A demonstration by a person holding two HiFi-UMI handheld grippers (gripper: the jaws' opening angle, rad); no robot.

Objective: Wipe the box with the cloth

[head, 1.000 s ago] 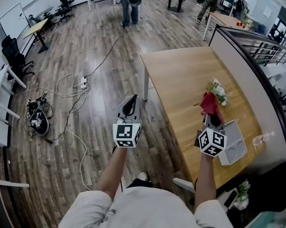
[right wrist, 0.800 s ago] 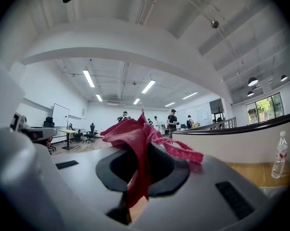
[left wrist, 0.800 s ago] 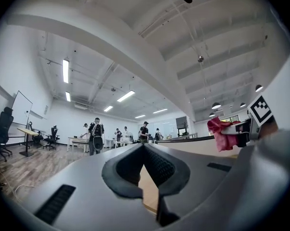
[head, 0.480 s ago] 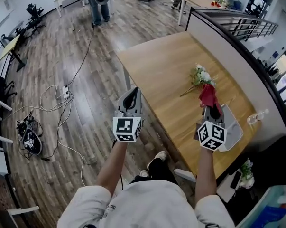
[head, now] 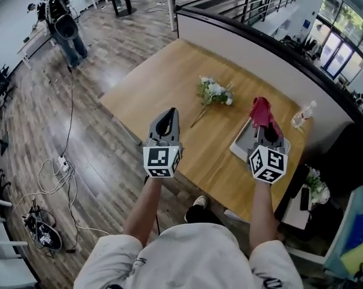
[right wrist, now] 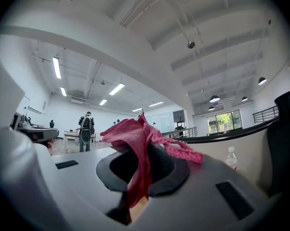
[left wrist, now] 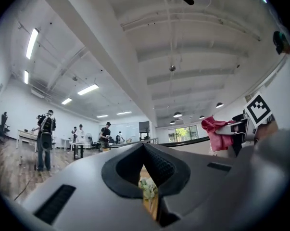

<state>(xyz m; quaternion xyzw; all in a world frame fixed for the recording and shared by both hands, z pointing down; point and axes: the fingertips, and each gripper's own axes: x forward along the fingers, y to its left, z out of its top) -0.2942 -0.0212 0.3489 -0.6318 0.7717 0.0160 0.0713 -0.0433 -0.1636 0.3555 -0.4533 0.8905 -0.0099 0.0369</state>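
Observation:
A red cloth (head: pixel 262 111) is pinched in my right gripper (head: pixel 267 127), which is shut on it and held above a shallow light-grey box (head: pixel 239 141) on the wooden table (head: pixel 169 83). In the right gripper view the cloth (right wrist: pixel 141 148) bunches up and hangs down between the jaws, hiding the box. My left gripper (head: pixel 165 120) is shut with nothing in it and hovers over the table's near left edge. The left gripper view shows its jaws (left wrist: pixel 144 150) meeting at the tips, and the cloth (left wrist: pixel 216 132) off to the right.
A bunch of white flowers (head: pixel 213 92) lies mid-table between the grippers and farther off. A clear water bottle (head: pixel 303 114) stands by the dark partition wall (head: pixel 253 38) at the far right. A person (head: pixel 65 29) stands on the wood floor at far left.
The head view has swung right, so the table now lies in front of both grippers. The right gripper, still holding the cloth, stays over the box; the left now hangs over the table edge.

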